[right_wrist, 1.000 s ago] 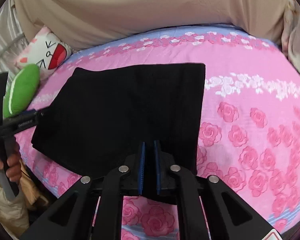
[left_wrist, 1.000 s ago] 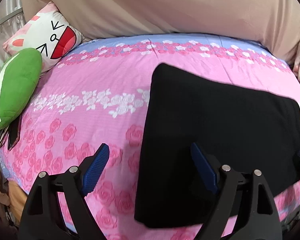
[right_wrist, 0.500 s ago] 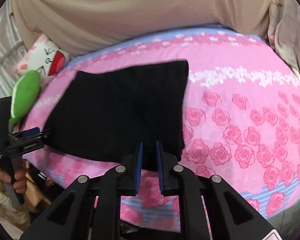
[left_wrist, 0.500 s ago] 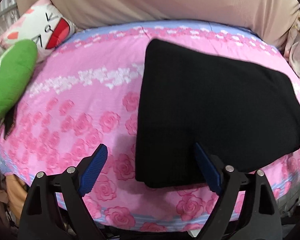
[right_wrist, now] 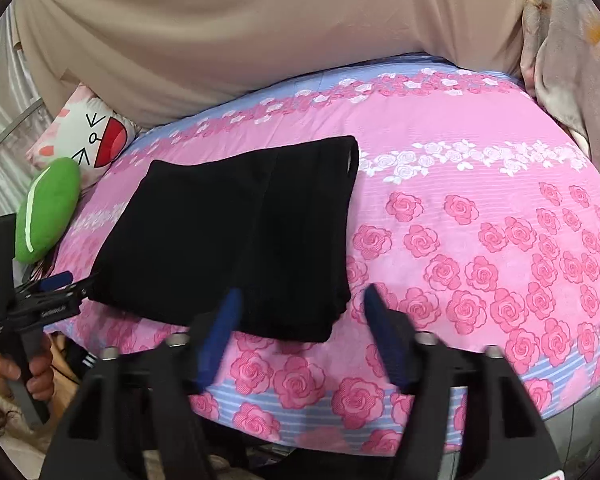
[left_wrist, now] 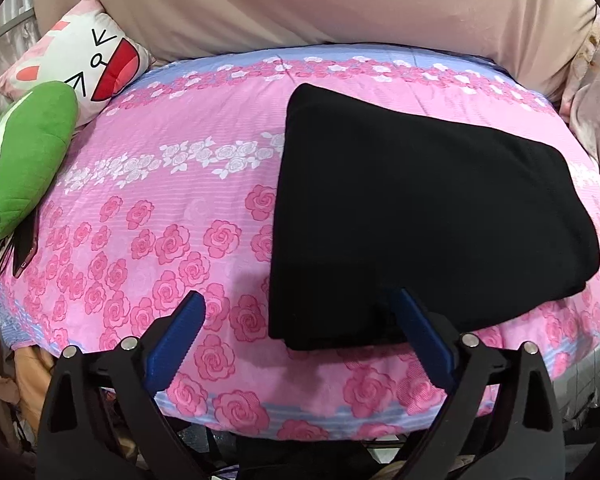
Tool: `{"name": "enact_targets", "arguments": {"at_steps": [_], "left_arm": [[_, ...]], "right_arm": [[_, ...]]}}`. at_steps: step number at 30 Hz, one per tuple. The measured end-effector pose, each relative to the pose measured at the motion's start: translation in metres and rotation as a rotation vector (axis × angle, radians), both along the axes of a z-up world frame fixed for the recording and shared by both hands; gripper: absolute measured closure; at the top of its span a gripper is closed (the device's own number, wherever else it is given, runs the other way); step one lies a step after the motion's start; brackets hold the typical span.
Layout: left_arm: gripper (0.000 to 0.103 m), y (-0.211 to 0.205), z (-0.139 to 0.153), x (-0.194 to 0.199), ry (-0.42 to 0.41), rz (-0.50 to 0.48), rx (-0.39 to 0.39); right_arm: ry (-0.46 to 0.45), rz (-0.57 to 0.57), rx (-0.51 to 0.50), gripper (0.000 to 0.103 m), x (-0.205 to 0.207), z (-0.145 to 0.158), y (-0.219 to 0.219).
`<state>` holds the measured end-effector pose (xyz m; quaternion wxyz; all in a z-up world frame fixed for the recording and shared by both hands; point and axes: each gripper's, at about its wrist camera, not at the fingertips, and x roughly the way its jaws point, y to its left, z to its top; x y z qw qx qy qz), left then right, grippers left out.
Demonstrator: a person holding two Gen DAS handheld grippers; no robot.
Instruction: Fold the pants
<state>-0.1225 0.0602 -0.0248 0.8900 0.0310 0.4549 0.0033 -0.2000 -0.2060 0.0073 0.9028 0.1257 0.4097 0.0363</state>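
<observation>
The black pants [right_wrist: 236, 236] are folded into a flat stack near the front edge of the pink rose bedsheet [right_wrist: 480, 200]. The long side runs from the front edge back toward the beige headboard [right_wrist: 260, 28]. The left gripper [left_wrist: 300, 340] and right gripper [right_wrist: 300, 320] are both opening, with nothing pinched; the pants lie free just past their tips.
</observation>
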Motion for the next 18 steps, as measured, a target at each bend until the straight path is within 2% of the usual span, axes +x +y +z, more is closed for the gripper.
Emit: {"name": "enact_targets", "arguments": {"at_steps": [4, 12, 18], "left_arm": [[0.008, 0.0, -0.003, -0.001, 0.031, -0.01, -0.017], [0.008, 0.004, -0.01, -0.006, 0.072, -0.014, -0.029], [0.008, 0.001, -0.038, -0.005, 0.151, -0.031, -0.022]], "right_arm": [[0.045, 0.005, 0.066, 0.03, 0.004, -0.009, -0.002], [0.094, 0.022, 0.057, 0.026, 0.0, -0.022, 0.007], [0.155, 0.023, 0.039, 0.025, -0.001, -0.044, 0.011]]}}
